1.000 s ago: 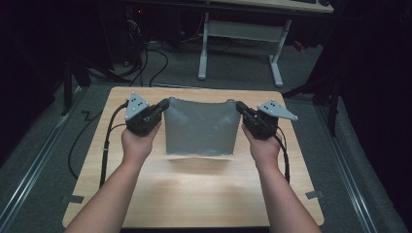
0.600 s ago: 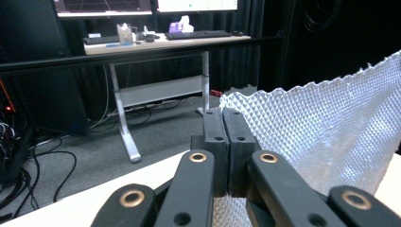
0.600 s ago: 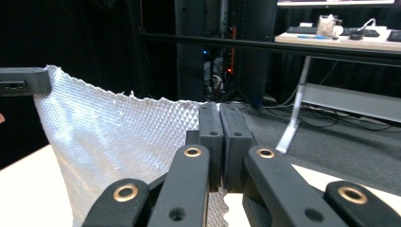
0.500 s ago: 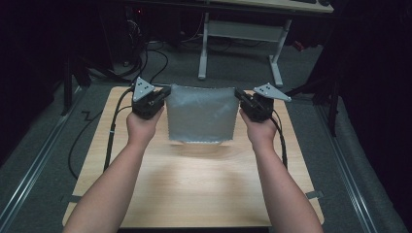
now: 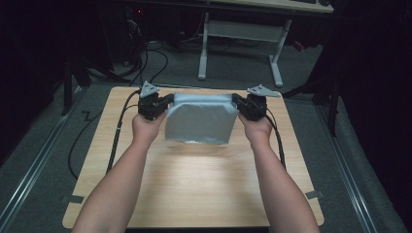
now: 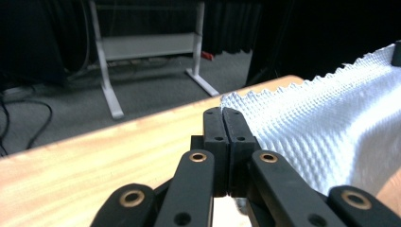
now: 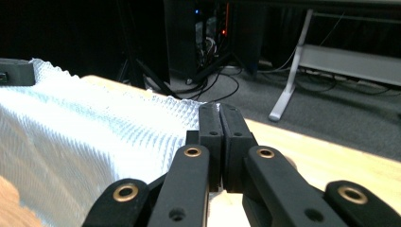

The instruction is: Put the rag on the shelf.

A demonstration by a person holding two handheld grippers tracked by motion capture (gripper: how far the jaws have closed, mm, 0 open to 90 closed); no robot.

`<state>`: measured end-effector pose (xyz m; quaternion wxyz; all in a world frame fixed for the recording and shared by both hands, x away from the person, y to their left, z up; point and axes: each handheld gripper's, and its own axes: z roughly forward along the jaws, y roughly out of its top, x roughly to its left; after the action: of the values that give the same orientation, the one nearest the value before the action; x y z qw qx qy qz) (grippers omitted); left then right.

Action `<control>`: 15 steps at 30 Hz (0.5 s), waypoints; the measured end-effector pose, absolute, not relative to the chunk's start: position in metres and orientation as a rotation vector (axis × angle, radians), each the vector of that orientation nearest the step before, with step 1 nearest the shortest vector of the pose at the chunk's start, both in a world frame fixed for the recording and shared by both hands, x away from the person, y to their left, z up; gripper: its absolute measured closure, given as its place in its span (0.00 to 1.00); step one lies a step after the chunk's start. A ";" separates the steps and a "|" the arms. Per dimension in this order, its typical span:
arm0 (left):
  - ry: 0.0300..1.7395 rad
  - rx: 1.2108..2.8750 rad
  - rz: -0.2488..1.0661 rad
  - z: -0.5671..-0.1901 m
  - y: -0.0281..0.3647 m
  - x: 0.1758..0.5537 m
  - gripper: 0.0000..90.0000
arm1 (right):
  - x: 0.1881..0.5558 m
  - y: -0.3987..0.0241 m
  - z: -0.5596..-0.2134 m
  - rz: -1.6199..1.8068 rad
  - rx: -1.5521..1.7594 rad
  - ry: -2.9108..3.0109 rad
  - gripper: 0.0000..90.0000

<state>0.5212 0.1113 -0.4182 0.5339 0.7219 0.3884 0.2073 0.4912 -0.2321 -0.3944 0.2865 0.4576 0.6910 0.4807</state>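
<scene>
Grey-white cloth point(image 5: 199, 119), waffle-textured with zigzag edge, held stretched above far half of pale wood-grain table point(image 5: 194, 194), left gripper point(image 5: 167, 101) clenched on its left top corner, right gripper point(image 5: 236, 100) clenched on its right top corner, lower edge hanging blurred.

Left gripper point(image 6: 222, 113) clamped on white cloth point(image 6: 321, 127)

Jaws pressed together on the textured cloth's zigzag-edged corner — wooden table point(image 6: 94, 161) beneath, white desk frame point(image 6: 142, 47) beyond.
</scene>
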 end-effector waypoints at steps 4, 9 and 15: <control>0.941 1.730 0.460 -0.428 0.113 0.519 1.00 | 0.490 -0.232 -0.404 1.287 1.242 1.865 0.99; 0.952 1.742 0.432 -0.439 0.114 0.516 1.00 | 0.488 -0.232 -0.414 1.297 1.258 1.875 0.99; 0.964 1.770 0.382 -0.450 0.113 0.517 1.00 | 0.487 -0.230 -0.430 1.279 1.292 1.900 0.99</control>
<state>0.5170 0.1127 -0.4499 0.5186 0.7377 0.4019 0.1593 0.4872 -0.2304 -0.4301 0.2531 0.4753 0.6991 0.4704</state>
